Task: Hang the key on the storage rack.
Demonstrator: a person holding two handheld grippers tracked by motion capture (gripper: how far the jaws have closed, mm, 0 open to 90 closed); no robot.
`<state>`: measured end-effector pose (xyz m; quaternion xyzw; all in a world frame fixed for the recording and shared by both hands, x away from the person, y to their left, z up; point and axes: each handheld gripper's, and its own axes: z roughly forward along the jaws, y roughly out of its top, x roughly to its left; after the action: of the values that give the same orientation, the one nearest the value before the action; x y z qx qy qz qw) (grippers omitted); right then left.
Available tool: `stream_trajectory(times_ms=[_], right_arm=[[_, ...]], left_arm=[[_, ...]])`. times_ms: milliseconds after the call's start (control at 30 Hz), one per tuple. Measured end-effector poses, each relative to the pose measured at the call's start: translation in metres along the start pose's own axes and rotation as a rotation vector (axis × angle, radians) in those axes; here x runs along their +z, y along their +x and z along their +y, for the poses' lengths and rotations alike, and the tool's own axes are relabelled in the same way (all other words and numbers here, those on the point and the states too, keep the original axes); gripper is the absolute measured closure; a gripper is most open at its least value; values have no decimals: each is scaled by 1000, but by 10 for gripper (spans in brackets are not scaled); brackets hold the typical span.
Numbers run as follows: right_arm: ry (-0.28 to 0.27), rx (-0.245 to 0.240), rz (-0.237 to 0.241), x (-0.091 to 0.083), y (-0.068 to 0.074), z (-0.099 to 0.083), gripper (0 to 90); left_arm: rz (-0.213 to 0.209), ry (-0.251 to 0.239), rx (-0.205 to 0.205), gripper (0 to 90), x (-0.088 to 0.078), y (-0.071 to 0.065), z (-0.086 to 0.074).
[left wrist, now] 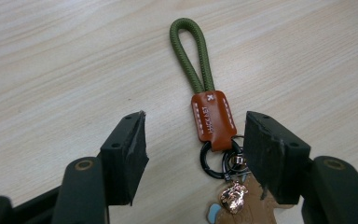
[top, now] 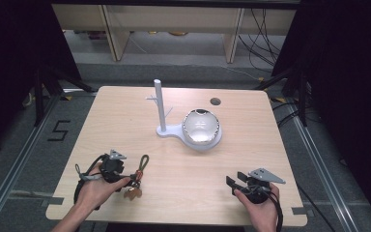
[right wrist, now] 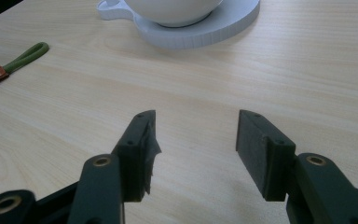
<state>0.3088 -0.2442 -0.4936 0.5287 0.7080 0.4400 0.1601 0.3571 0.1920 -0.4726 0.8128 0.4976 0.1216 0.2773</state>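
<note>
A keychain lies flat on the wooden table [top: 125, 121], with an olive-green cord loop [left wrist: 191, 51], a brown leather tab [left wrist: 213, 120], a black ring [left wrist: 214, 159] and small charms [left wrist: 233, 197]. My left gripper [left wrist: 198, 128] is open and low over it, one jaw on each side of the tab and ring, the right jaw close to the ring. In the high view the left gripper [top: 131, 181] is at the front left, with the cord loop [top: 144, 162] beyond it. My right gripper [right wrist: 198, 121] is open with nothing between its jaws, at the front right [top: 234, 180].
A white stand with an upright peg post [top: 159, 104] shares a white base [top: 171, 131] with a shiny bowl [top: 201, 126] at the table's middle. A small dark hole [top: 215, 101] sits behind it. In the right gripper view the base [right wrist: 214, 28] is ahead and the cord loop [right wrist: 28, 53] far left.
</note>
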Motion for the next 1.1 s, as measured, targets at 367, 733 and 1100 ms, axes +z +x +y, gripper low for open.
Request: stream_trajectory(times_ms=[367, 733, 1100], right_arm=[[4, 1, -10, 0, 1, 0, 486], [12, -43, -6, 2, -2, -1, 484], [14, -39, 10, 4, -1, -2, 482]], left_arm=[[-5, 187, -13, 418, -3, -2, 20], [-11, 310, -57, 413, 15, -6, 39], [0, 380, -64, 424, 35, -11, 54]])
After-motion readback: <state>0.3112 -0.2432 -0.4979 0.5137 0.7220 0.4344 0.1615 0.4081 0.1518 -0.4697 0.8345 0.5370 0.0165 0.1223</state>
